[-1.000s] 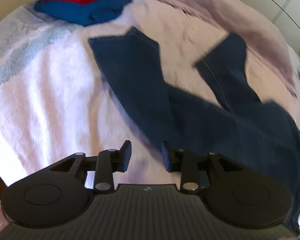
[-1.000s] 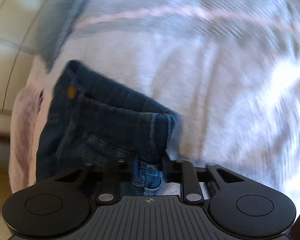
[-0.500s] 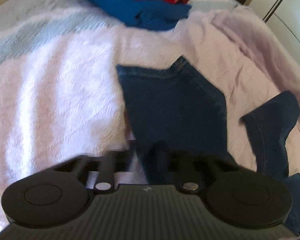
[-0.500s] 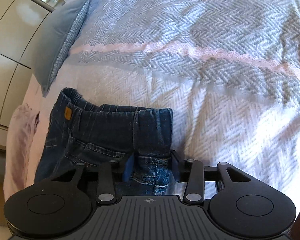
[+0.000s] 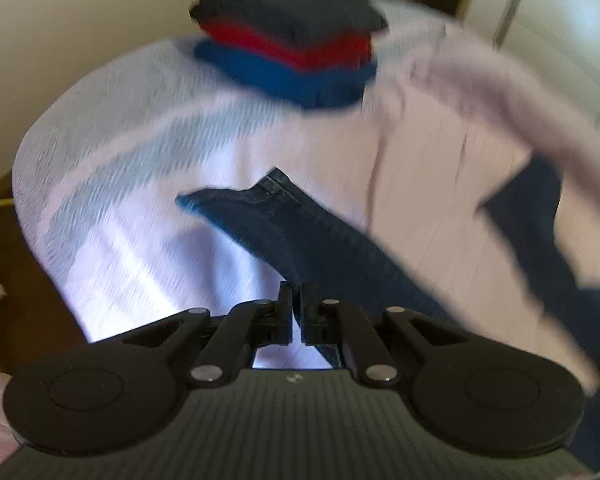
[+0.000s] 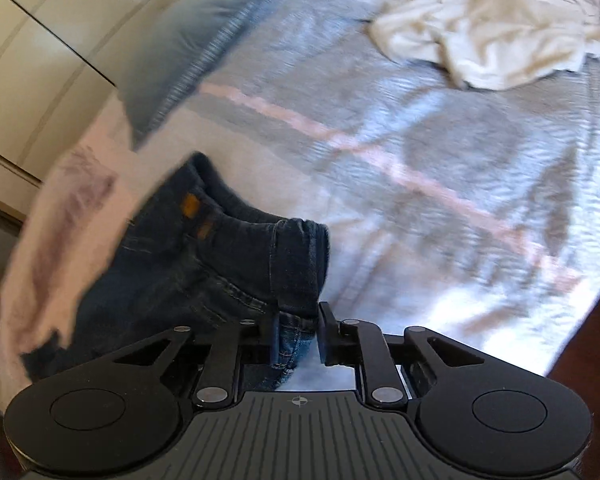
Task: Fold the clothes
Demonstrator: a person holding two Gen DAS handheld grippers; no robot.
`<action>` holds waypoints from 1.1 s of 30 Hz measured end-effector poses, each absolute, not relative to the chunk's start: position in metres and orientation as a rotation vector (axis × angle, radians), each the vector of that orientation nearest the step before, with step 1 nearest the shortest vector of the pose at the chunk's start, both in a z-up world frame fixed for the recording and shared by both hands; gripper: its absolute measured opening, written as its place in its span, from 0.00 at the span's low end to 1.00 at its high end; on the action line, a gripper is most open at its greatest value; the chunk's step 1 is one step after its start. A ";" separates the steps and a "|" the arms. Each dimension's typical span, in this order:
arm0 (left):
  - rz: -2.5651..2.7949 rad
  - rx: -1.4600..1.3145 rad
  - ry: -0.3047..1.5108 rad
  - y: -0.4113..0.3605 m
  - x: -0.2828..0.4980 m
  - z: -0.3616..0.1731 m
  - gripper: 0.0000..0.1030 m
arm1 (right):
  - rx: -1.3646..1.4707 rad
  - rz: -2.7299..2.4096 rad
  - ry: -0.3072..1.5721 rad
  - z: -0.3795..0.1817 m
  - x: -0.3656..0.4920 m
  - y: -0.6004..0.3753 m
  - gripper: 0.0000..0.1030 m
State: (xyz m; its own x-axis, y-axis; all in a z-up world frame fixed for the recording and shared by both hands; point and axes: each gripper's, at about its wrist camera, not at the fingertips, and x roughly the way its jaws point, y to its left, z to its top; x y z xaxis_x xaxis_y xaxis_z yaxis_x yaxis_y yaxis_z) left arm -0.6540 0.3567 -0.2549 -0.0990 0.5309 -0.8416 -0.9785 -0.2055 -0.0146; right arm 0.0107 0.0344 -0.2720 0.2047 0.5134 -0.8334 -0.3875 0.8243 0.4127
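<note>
A: Left gripper (image 5: 298,300), jaws?
B: Nearly together, pinching the edge of one leg of the dark blue denim jeans (image 5: 300,240). That leg runs forward from the fingers to its stitched hem, lifted off the white woven bedspread (image 5: 140,184). Second leg lies well apart, far right.

A: Right gripper (image 6: 298,334)?
B: Jaws narrow, clamped on the bunched waistband corner of the same jeans (image 6: 204,276). An orange-brown waistband patch shows up-left of the fingers. Seat and hips spread left, over the bed's edge.

A: Beyond that?
B: Left view: a folded stack of dark grey, red and blue garments (image 5: 288,40) at the bed's far end; a pale pink blanket (image 5: 500,92) drapes along the right side. Right view: a blue-grey pillow (image 6: 188,56) upper left, a crumpled cream cloth (image 6: 492,24) upper right. Both frames blurred.
</note>
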 end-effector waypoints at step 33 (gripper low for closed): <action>1.289 -1.670 0.050 0.631 -0.514 -0.405 0.32 | 0.093 0.416 1.211 -0.285 0.008 0.160 0.48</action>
